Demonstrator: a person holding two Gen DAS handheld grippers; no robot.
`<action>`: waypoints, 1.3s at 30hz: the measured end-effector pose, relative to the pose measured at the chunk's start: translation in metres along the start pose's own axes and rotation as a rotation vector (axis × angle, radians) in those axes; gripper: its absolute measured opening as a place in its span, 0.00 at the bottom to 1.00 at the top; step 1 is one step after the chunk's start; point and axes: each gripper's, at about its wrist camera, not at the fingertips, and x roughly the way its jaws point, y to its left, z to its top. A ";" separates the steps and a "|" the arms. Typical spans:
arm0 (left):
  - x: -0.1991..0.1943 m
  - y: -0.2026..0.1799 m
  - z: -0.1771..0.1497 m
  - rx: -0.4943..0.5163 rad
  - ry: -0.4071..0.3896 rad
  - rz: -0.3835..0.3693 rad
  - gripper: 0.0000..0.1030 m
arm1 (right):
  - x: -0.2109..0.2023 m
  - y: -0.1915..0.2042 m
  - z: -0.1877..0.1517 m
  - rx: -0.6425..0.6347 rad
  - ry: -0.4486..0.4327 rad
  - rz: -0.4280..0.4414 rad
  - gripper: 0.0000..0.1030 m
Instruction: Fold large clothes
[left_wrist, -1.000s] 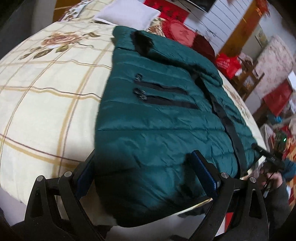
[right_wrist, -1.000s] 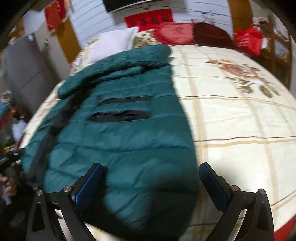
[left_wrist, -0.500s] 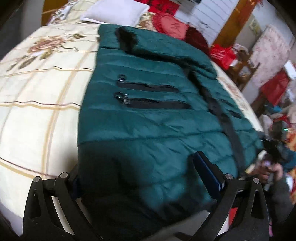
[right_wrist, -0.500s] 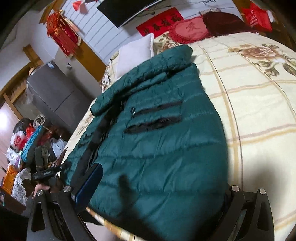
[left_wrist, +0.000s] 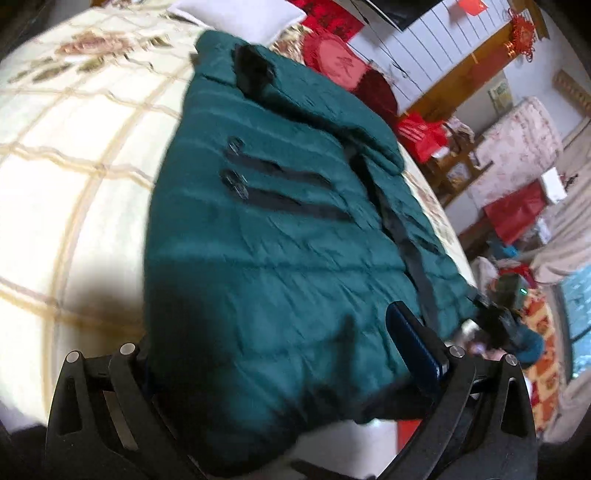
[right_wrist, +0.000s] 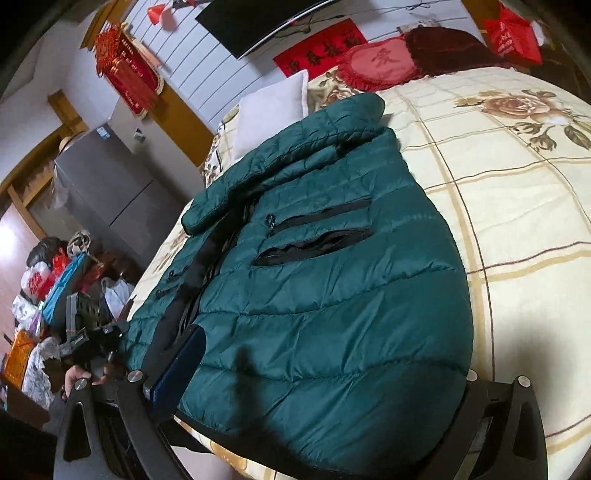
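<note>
A dark green quilted down jacket (left_wrist: 266, 236) lies flat, front up, on a cream plaid bedspread (left_wrist: 74, 177), with its black zip running down the middle. It also shows in the right wrist view (right_wrist: 332, 295). My left gripper (left_wrist: 288, 369) is open, its fingers straddling the jacket's bottom hem; the left finger is hidden under the cloth. My right gripper (right_wrist: 325, 384) is open at the hem of the other half, its right finger hidden behind the jacket. Neither is closed on the cloth.
A white pillow (right_wrist: 273, 107) and red cushions (right_wrist: 380, 62) lie at the head of the bed. A grey fridge (right_wrist: 107, 199) and piled bags (right_wrist: 55, 280) stand left of the bed. Red bags and furniture (left_wrist: 517, 206) crowd the other side.
Both grippers have moved forward onto the jacket's hem, so the cloth now lies between their fingers. The views have tilted and swung outward. The jacket has not moved.
</note>
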 end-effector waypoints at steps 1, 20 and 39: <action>-0.003 0.000 -0.004 -0.007 0.006 -0.017 0.98 | 0.000 0.001 0.000 -0.009 0.004 -0.003 1.00; -0.012 0.005 -0.005 -0.084 -0.120 0.064 0.93 | -0.013 -0.008 -0.005 0.045 0.010 -0.030 0.43; -0.087 0.000 -0.006 -0.071 -0.232 0.150 0.13 | -0.069 0.047 -0.022 -0.070 -0.080 -0.048 0.14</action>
